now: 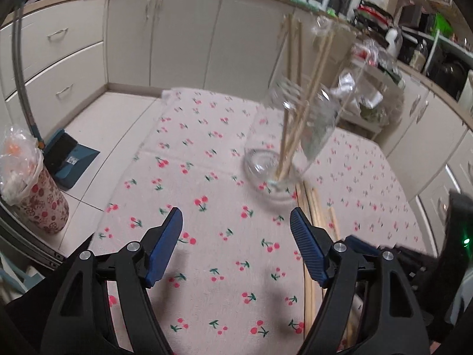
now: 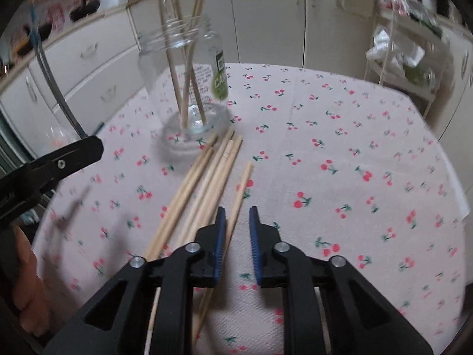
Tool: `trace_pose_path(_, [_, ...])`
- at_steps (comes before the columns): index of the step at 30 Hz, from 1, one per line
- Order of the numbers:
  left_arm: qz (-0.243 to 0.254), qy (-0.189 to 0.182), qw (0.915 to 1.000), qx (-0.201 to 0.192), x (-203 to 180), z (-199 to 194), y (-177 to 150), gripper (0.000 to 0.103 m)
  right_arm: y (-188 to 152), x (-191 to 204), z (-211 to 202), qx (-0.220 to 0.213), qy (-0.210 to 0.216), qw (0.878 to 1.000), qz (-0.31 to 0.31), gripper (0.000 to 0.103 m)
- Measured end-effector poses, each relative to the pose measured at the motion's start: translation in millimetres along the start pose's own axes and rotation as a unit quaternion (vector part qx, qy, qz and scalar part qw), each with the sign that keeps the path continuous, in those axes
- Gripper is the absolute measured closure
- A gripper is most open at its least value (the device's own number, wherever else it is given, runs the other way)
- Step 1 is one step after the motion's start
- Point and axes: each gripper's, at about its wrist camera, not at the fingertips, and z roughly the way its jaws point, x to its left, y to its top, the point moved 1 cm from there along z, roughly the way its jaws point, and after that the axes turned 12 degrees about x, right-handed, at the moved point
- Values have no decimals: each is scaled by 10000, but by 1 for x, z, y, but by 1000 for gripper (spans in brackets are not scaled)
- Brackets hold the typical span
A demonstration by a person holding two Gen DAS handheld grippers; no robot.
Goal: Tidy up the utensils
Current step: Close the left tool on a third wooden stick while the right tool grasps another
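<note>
So the clear glass jar (image 2: 184, 88) stands upright on the worktop (image 2: 340, 136), which is covered in a cherry-print cloth, and it already has a handful of wooden chopsticks (image 2: 189, 68) standing in it, leaning out past the rim. The rest of the loose chopsticks (image 2: 207, 177) lie flat in a bundle on the cloth just on the near side of the jar, tips almost at its base, fanning back toward the right tool (image 2: 236, 222). That right tool sits low over the near end of the bundle, jaws only narrowly parted with nothing between them; one single stick runs right beside its left finger and the main bundle passes under that finger's left side. The left tool (image 1: 236, 222) is spread wide and holds nothing, hovering over bare cloth, with the jar (image 1: 283, 136) ahead and a bit to the right, and the loose sticks (image 1: 310, 207) running down just inside its right finger. Off the worktop's left edge there's a floral bin (image 1: 35, 189) with a plastic liner and a blue dustpan (image 1: 69, 156) on the floor.
</note>
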Motion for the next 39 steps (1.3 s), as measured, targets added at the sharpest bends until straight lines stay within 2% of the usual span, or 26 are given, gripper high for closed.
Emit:
trace_pose_path(3, [307, 70, 9994, 170, -17, 13, -1, 32, -6, -17, -4, 30, -149, 9999, 19, 93])
trace_pose_path(7, [675, 295, 9968, 323, -43, 33, 3, 32, -10, -39, -7, 39, -66, 9999, 150, 93])
trace_pose_path(12, [782, 556, 9937, 573, -54, 53, 9, 37, -12, -50, -8, 20, 227, 9993, 309, 93])
trace_pose_path(17, [919, 700, 9915, 606, -63, 57, 9, 37, -13, -54, -10, 14, 489, 9979, 432, 93])
trace_pose_path(21, [1045, 829, 9887, 690, -70, 60, 5, 43, -13, -57, -10, 16, 569, 9973, 453, 93])
trace_pose_path(24, [985, 829, 9892, 707, -68, 57, 3, 54, -14, -58, -10, 15, 606, 9971, 460, 93])
trace_pose_path(25, [961, 837, 9893, 712, -66, 55, 3, 64, -14, -57, -11, 14, 604, 9972, 444, 93])
trace_pose_path(26, [920, 864, 9894, 713, -63, 53, 2, 82, -14, -56, -11, 20, 612, 9972, 418, 93])
trace_pose_path(27, [919, 819, 9896, 741, -61, 51, 2, 91, -14, -54, -11, 27, 627, 9973, 376, 93])
trace_pose_path(28, [916, 769, 9897, 787, -58, 49, 0, 96, -15, -50, -11, 44, 654, 9974, 284, 93])
trace_pose_path(32, [861, 581, 9895, 1009, -50, 35, -15, 98, -18, -39, -13, 175, 834, 9963, 43, 94])
trace_pose_path(36, [986, 590, 9869, 1131, -48, 28, -23, 98, -17, -47, -15, 210, 1005, 9943, 278, 93])
trace_pose_path(39, [933, 596, 9880, 1080, -46, 30, -13, 97, -14, -55, -12, 225, 1017, 9933, 501, 83])
